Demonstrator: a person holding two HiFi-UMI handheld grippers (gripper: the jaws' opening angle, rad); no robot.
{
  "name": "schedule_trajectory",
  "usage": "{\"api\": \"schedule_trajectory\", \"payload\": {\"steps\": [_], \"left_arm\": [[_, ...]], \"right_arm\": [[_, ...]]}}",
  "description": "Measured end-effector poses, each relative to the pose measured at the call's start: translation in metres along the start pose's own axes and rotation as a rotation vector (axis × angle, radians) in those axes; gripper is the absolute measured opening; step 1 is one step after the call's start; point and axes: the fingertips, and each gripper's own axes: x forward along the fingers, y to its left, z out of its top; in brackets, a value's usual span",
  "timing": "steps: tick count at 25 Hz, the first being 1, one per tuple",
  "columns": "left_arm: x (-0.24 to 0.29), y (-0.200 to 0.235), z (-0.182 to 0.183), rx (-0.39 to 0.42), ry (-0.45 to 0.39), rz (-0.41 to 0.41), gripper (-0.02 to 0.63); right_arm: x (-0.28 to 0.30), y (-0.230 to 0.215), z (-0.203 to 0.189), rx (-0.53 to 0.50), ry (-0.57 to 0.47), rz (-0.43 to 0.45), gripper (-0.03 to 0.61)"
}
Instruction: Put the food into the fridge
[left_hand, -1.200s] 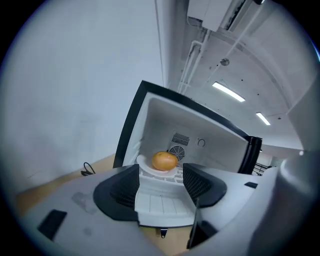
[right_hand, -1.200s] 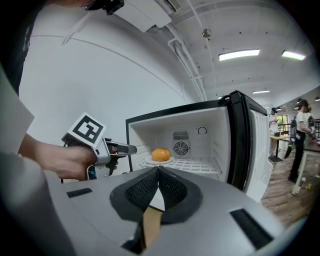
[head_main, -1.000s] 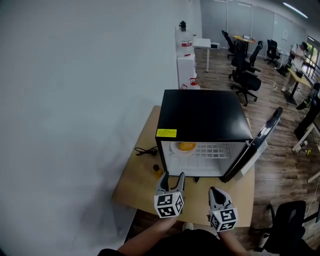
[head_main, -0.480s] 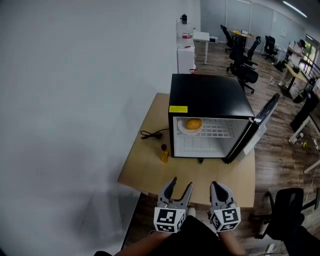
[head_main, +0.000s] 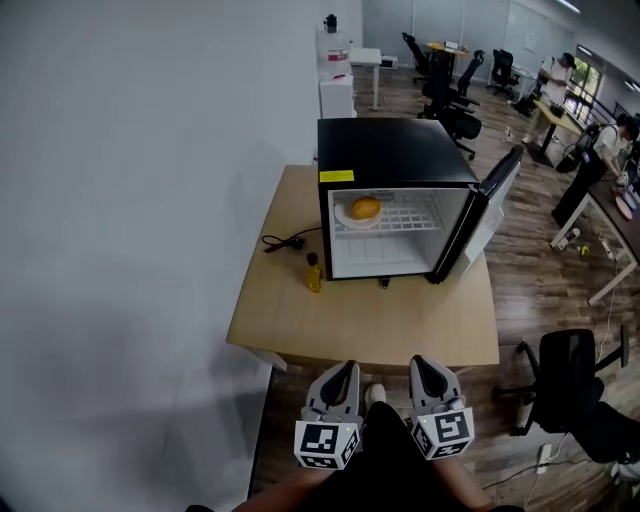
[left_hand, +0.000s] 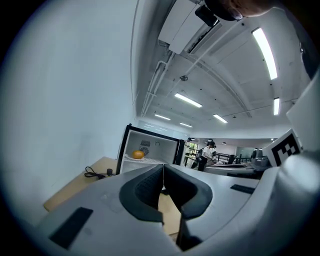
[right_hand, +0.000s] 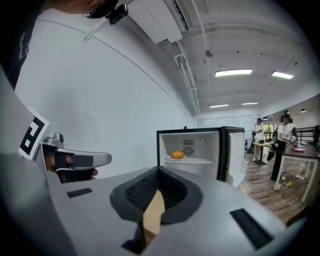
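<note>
I'm looking over an office with a table (head_main: 400, 335) against a white wall. The food (head_main: 366, 208) is already sitting on a plate (head_main: 346, 214) up left inside the fridge (head_main: 390, 150), so I'm judging that only closing the door (head_main: 492, 195) is remaining.

The left gripper (head_main: 345, 368) has just been closing on nothing. The right gripper (head_main: 425, 365) is showing its fingers together and empty. Both are hovering off the near edge, well apart from the fridge.

A bottle (head_main: 314, 275) and cable (head_main: 285, 242) are lying left of it, not blocking the door.

A blank white wall (head_main: 130, 200) rises left of the left claw (head_main: 344, 370). Ahead and right of the right claw (head_main: 421, 364) lie plank floor (head_main: 540, 250), black office chairs (head_main: 455, 120) and desks (head_main: 552, 118); strip lights (left_hand: 263, 52) overhead.
</note>
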Motion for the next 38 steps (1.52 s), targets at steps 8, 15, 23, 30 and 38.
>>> {"api": "schedule_trajectory", "payload": {"steps": [8, 15, 23, 30, 38], "left_arm": [[-0.034, -0.004, -0.015, 0.022, 0.03, 0.003, 0.017], [-0.053, 0.004, -0.017, 0.049, 0.045, 0.021, 0.017], [-0.062, 0.008, -0.012, 0.069, 0.031, 0.07, 0.017], [-0.066, -0.001, -0.013, 0.084, 0.053, 0.062, 0.017], [-0.054, 0.001, -0.017, 0.111, 0.056, 0.044, 0.017]], "right_arm": [[-0.03, 0.024, -0.015, 0.004, 0.03, -0.028, 0.06], [-0.029, 0.05, -0.014, -0.016, 0.0, 0.006, 0.06], [-0.028, 0.056, 0.0, -0.061, -0.033, 0.035, 0.06], [-0.04, 0.058, 0.002, -0.058, -0.027, 0.04, 0.06], [-0.035, 0.04, -0.004, -0.056, -0.001, -0.028, 0.06]]}}
